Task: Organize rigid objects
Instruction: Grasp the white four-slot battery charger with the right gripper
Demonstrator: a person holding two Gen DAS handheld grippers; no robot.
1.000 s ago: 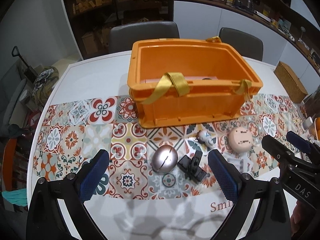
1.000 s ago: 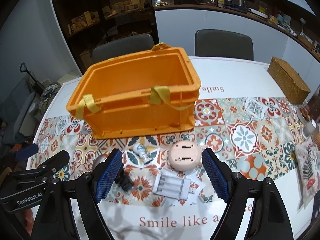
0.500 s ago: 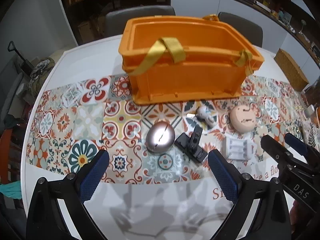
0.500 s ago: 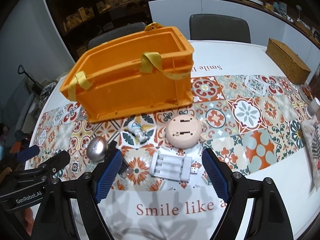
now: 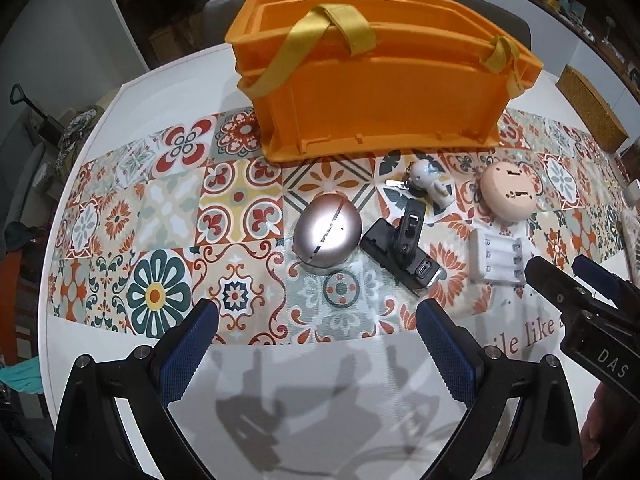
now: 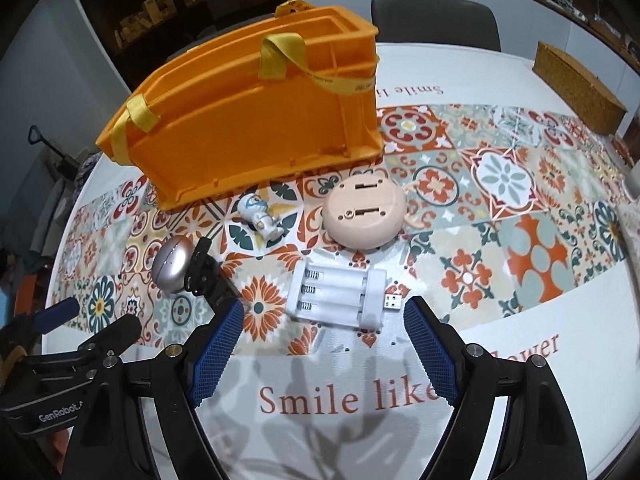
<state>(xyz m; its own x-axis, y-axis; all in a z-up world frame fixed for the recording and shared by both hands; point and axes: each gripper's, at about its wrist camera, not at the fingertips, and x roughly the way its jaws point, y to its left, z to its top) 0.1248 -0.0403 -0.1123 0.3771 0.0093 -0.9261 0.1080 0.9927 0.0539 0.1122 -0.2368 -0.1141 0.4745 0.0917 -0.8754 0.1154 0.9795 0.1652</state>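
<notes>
Right wrist view, your right gripper (image 6: 322, 346) spread wide with nothing between its pads, jaws having just opened a little further, white battery holder (image 6: 338, 294) just ahead of its fingertips, in front of the orange crate (image 6: 248, 128), your left gripper (image 5: 316, 344) likewise spread, silver egg (image 5: 327, 236) ahead of it.

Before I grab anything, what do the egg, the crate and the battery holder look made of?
Egg: polished metal or metallised plastic, with a bright mirror glare. Crate: matte orange moulded plastic with ribs. Battery holder: glossy white plastic with metal springs.
</notes>
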